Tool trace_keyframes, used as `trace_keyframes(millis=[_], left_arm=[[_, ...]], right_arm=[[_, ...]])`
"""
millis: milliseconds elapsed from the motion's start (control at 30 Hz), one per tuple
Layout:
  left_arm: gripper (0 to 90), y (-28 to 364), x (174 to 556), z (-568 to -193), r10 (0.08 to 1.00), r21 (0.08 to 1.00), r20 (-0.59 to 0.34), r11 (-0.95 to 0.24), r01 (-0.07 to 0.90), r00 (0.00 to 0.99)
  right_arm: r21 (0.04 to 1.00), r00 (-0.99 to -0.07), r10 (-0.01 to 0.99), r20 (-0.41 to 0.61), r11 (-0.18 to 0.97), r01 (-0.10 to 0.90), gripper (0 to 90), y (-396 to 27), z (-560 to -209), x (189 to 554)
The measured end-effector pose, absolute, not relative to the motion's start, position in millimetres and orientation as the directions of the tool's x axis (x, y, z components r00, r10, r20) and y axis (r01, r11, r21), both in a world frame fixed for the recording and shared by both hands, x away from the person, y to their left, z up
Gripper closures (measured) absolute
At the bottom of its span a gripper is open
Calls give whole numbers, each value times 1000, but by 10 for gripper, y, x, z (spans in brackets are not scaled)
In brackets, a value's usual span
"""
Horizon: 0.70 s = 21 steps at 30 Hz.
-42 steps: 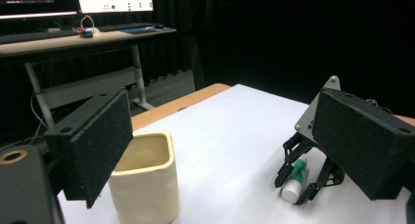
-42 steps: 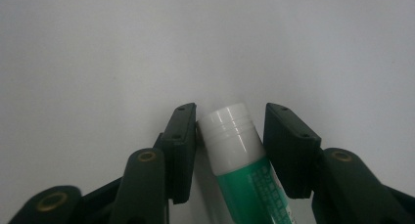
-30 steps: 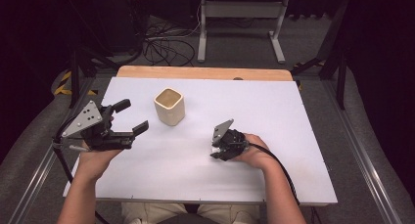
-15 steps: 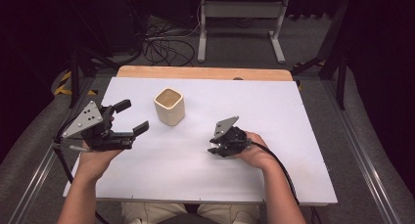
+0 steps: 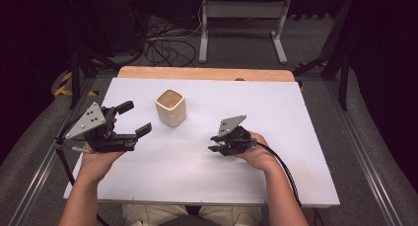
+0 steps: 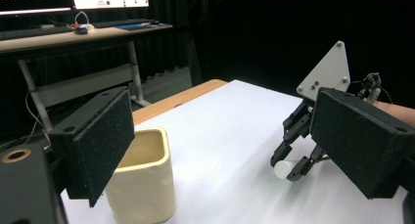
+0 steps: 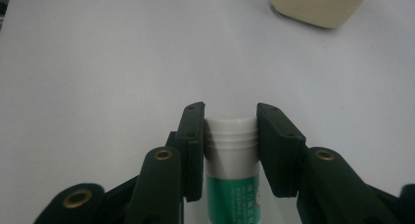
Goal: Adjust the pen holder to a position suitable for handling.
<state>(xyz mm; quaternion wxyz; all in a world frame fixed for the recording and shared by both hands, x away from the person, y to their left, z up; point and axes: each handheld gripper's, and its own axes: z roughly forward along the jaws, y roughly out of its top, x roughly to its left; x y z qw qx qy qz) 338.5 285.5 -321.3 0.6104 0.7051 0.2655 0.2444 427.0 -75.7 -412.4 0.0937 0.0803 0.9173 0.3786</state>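
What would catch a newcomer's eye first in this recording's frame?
Probably the cream square cup, standing upright and alone on the far left part of the white table. Next comes the right gripper, low over the table's middle, its jaws having just closed on a white-capped tube with a green label. The left gripper hangs open near the left edge, apart from the cup.

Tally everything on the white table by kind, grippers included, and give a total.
Cream square cup: 1
White-capped green tube, clamped in the right gripper: 1
Grippers, counting the left gripper with jaws apart: 2
Total: 4
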Motion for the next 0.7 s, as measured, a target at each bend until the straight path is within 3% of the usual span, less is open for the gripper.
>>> trace_keyframes(millis=[700], left_arm=[[100,2802,3394,-3241,664,990,28,-123,72,747]], right_arm=[[776,-962,256,-98,625,88,656,-800,-4072,4258]])
